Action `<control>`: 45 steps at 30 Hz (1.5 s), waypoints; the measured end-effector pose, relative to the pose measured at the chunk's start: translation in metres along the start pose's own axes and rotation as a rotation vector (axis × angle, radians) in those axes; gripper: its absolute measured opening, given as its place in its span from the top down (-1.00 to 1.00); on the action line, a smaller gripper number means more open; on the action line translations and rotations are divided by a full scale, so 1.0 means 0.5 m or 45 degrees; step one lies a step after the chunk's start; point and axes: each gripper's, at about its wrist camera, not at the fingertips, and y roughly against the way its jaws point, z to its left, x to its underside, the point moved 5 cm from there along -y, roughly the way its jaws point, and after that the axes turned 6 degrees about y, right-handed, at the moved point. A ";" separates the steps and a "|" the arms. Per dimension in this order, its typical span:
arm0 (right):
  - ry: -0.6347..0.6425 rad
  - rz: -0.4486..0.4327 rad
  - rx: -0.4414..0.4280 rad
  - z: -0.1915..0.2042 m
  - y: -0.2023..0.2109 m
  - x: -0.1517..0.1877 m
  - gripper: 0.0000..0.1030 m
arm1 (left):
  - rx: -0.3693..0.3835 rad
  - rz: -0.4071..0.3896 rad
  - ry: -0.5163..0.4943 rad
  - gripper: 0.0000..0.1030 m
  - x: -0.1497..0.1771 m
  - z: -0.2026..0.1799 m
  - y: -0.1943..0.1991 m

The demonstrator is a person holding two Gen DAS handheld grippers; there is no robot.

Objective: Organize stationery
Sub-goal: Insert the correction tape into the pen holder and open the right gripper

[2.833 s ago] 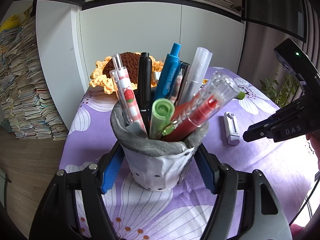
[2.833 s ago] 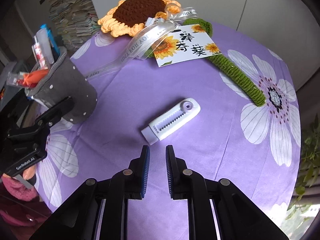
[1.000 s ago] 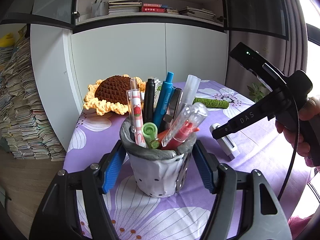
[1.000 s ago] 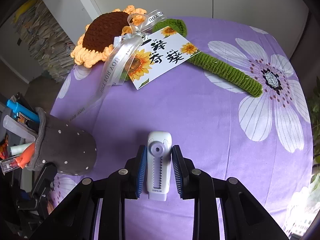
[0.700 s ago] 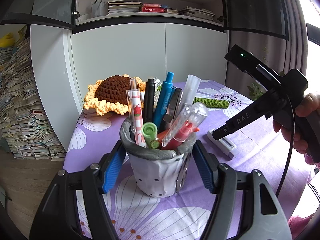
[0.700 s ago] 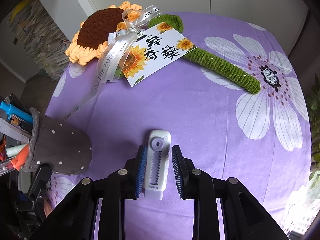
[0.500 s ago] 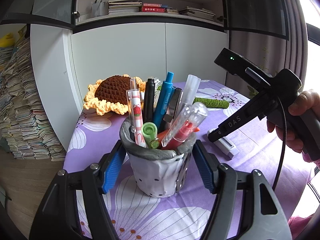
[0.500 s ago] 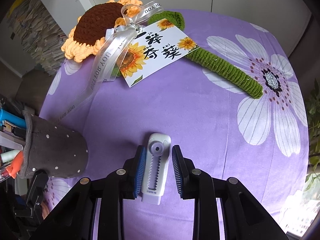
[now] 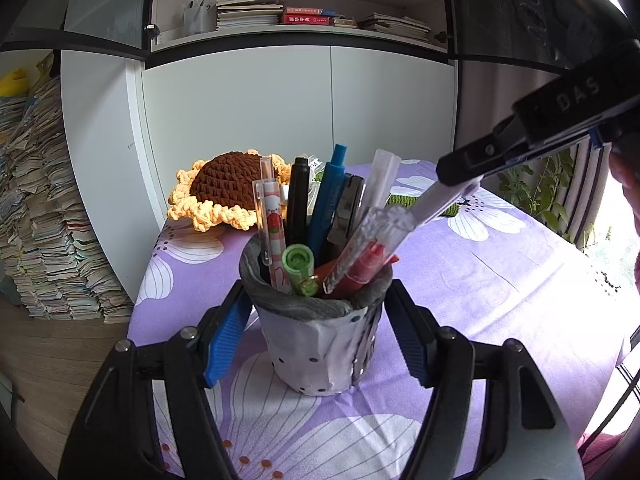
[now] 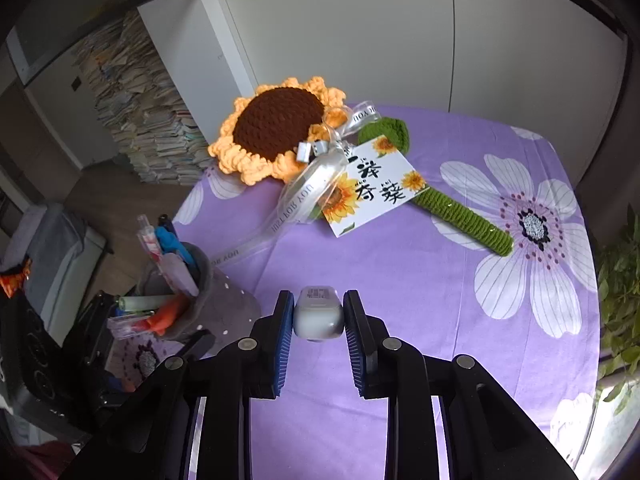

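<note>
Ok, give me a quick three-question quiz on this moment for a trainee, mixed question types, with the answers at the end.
1. True or false: the right gripper is shut on the white correction tape.
2. Which does the left gripper straddle? A) the crochet sunflower B) the pen holder C) the sunflower card
3. Fill in: the correction tape is held in the air above the ____.

Key: 1 true; 2 B; 3 pen holder.

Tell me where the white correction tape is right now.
The white correction tape is off the table, clamped in the right gripper; in the left wrist view it angles down toward the grey pen holder, above the pens on its right side.
</note>
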 end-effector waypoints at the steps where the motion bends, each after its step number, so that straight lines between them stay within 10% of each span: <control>1: 0.022 -0.048 -0.002 0.010 0.024 -0.006 0.48 | 0.000 0.000 0.000 -0.30 0.000 0.000 0.000; 9: 0.146 -0.259 -0.082 0.094 0.145 -0.050 0.48 | 0.000 0.000 0.000 -0.30 0.000 0.000 0.000; 22: 0.141 -0.169 -0.253 0.157 0.047 -0.082 0.48 | 0.000 0.000 0.000 -0.31 0.000 0.000 0.000; 35: 0.117 -0.122 -0.309 0.134 0.025 -0.049 0.47 | 0.001 0.002 0.001 -0.31 0.000 0.002 0.000; 45: 0.001 -0.262 -0.269 0.054 0.085 0.032 0.11 | 0.000 0.002 0.000 -0.31 0.000 0.000 0.001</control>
